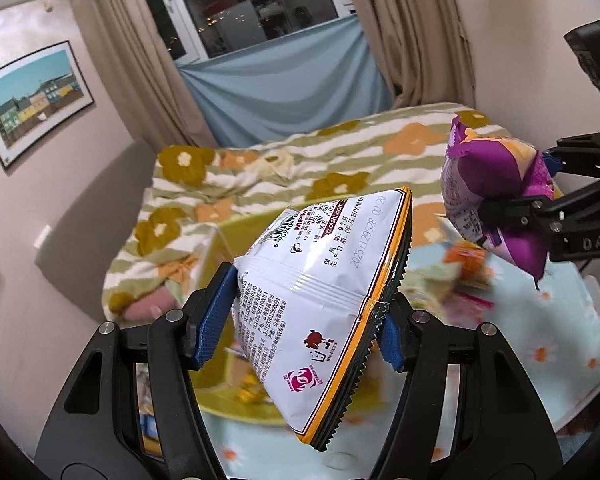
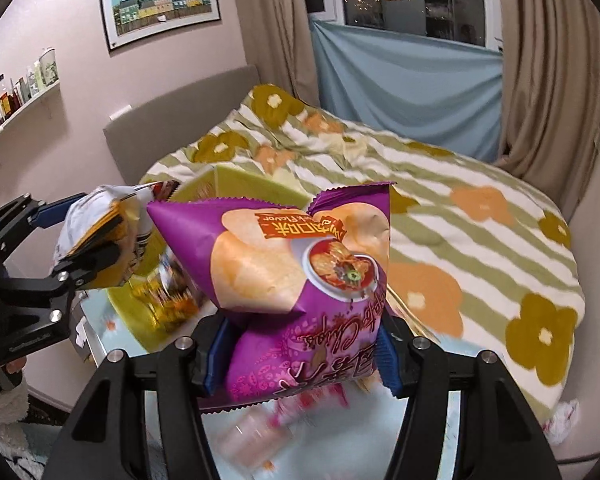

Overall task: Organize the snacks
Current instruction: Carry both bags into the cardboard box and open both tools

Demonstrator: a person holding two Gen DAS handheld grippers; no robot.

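Observation:
My left gripper (image 1: 304, 320) is shut on a white snack bag with an orange edge (image 1: 320, 292), held above the table; the bag also shows in the right wrist view (image 2: 96, 232). My right gripper (image 2: 300, 356) is shut on a purple potato chip bag (image 2: 296, 272), which shows at the right of the left wrist view (image 1: 496, 184). A yellow-green box (image 1: 224, 240) stands on the table below and behind the white bag, with blurred snack packets (image 2: 164, 292) in it. Other blurred snack packets (image 1: 460, 276) lie on the table under the purple bag.
The table has a pale blue daisy-print cloth (image 1: 540, 344). Behind it is a bed with a striped flower blanket (image 2: 480, 240). Beyond are curtains, a window and a blue sheet (image 1: 284, 92). A wall shelf with bottles (image 2: 24, 84) is at the left.

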